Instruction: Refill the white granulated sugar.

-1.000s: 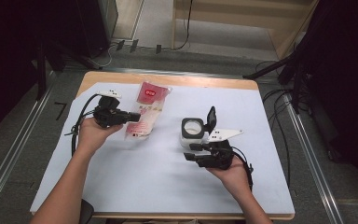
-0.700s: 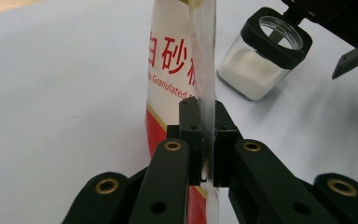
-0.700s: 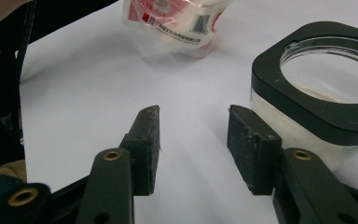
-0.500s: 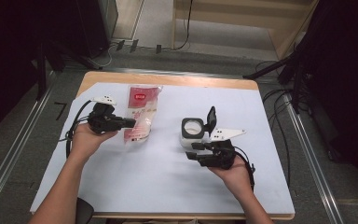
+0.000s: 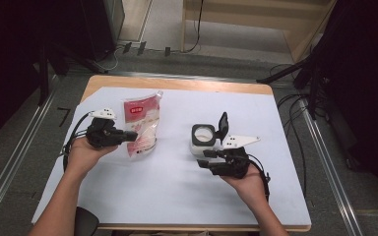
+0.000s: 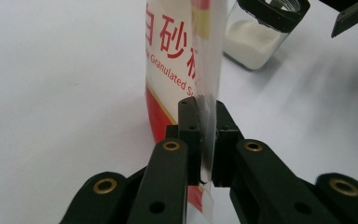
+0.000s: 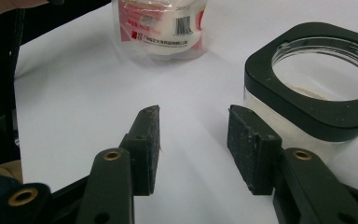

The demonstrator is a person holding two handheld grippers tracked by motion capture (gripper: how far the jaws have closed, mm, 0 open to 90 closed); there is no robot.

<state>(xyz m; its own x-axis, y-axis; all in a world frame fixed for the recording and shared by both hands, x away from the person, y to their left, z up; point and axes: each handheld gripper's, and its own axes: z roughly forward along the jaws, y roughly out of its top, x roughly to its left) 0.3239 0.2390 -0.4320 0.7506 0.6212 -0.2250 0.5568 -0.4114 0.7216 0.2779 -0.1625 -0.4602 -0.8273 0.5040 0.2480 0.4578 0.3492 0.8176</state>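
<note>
Your left claw (image 6: 204,140) is clamped on the side seam of the sugar bag (image 5: 140,125), which stands upright on the bench (image 5: 177,191) toward its left — so the pick-up looks done. The left gripper view shows the clear film pinched flat between the pads, with nothing slack there.

Your right claw (image 7: 193,140) is part-open with nothing between its pads. It sits just beside the jar (image 5: 203,140), near the bench's middle, and I cannot tell whether one pad touches the glass. The jar's lid (image 5: 222,123) is flipped up and its mouth is open; some white sugar already lies in the bottom.

What I judge is left — bring the bag across to the jar, tip it over the mouth, and pour. Bag and jar are near but apart, and no pour has begun. Whether the bag's top is cut open I cannot make out, so check that first.
</note>
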